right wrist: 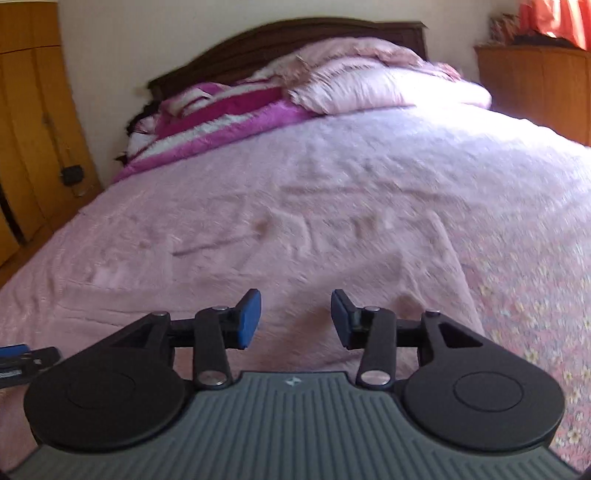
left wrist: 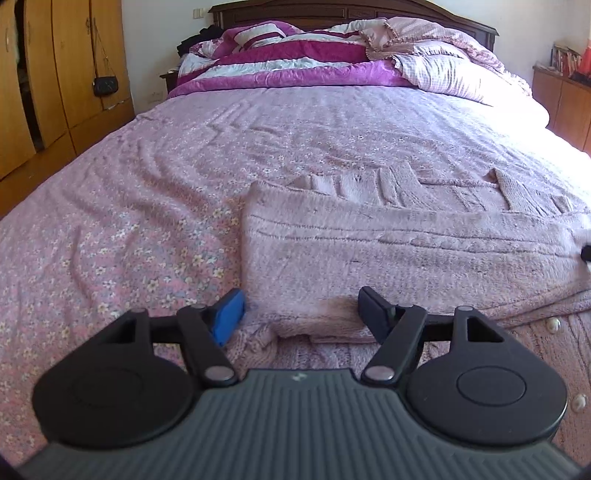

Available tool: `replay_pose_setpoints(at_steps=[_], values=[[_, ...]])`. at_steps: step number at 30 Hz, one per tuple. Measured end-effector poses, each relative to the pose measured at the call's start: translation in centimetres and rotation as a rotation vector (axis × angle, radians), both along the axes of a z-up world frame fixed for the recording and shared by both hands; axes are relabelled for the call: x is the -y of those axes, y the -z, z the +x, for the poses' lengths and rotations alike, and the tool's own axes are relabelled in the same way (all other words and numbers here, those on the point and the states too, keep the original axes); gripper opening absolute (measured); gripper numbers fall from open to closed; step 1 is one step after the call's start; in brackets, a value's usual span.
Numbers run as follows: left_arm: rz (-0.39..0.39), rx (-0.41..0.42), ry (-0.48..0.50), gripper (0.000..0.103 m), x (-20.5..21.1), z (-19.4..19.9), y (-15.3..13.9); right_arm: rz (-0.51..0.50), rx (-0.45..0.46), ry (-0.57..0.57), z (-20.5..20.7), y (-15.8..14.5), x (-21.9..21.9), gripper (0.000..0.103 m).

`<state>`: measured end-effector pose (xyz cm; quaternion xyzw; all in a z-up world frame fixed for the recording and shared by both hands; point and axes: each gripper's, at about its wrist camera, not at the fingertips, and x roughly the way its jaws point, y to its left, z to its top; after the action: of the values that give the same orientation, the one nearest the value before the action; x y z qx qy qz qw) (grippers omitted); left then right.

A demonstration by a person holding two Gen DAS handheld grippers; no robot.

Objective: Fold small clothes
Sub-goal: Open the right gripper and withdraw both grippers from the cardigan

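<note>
So there's a pink knitted cardigan (left wrist: pixel 388 251) spread on a bed (left wrist: pixel 147 184) with a pink floral sheet. It's been partly folded, with the fuzzy inside face turned up over most of it. A strip of the cable-knit outer side shows along the near edge, with a few pearl buttons (left wrist: pixel 553 325) on the right.

The left gripper (left wrist: pixel 301 312) is down low at the near left corner of the cardigan with its jaws spread apart. A folded lip of the fabric sits in the gap between them, but they aren't pinching it. One blue pad (left wrist: pixel 229 315) is right by the cardigan's left edge, over the floral sheet.

The right gripper (right wrist: pixel 295 317) also has its jaws apart with nothing between them, and it hovers over the pink knit. That view is pretty motion-blurred, so I can't make out the knit's detail there. The floral sheet shows on its right side, and the tip of the other gripper pokes in at the far left edge.

As for labels, there's honestly not much. Each gripper body has a small pale emblem (left wrist: pixel 295 377) at the top of its ribbed grey housing, and that's a logo mark, not readable text.

In the background there's a magenta and white striped quilt (left wrist: pixel 280 59) and a pale pink checked ruffled comforter (left wrist: pixel 436 55) piled against a dark wooden headboard (left wrist: pixel 332 11). A wooden wardrobe (left wrist: pixel 55 74) stands on the left with a small black purse (left wrist: pixel 105 85) hanging on it, and a low wooden cabinet (left wrist: pixel 565 103) on the right has books on top, with spines too small to read
</note>
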<state>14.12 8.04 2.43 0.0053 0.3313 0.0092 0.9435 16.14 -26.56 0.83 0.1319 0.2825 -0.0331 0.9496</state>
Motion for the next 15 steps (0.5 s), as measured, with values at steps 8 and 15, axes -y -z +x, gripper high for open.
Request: replay_pose_setpoints(at_steps=[8, 15], values=[[0.011, 0.003, -0.001, 0.071, -0.5, -0.7, -0.7, 0.084, 0.021, -0.013, -0.5, 0.9, 3.0, 0.051], [0.019, 0.021, 0.006, 0.070, -0.9, -4.3, -3.0, 0.138, 0.019, -0.083, -4.5, -1.6, 3.0, 0.060]])
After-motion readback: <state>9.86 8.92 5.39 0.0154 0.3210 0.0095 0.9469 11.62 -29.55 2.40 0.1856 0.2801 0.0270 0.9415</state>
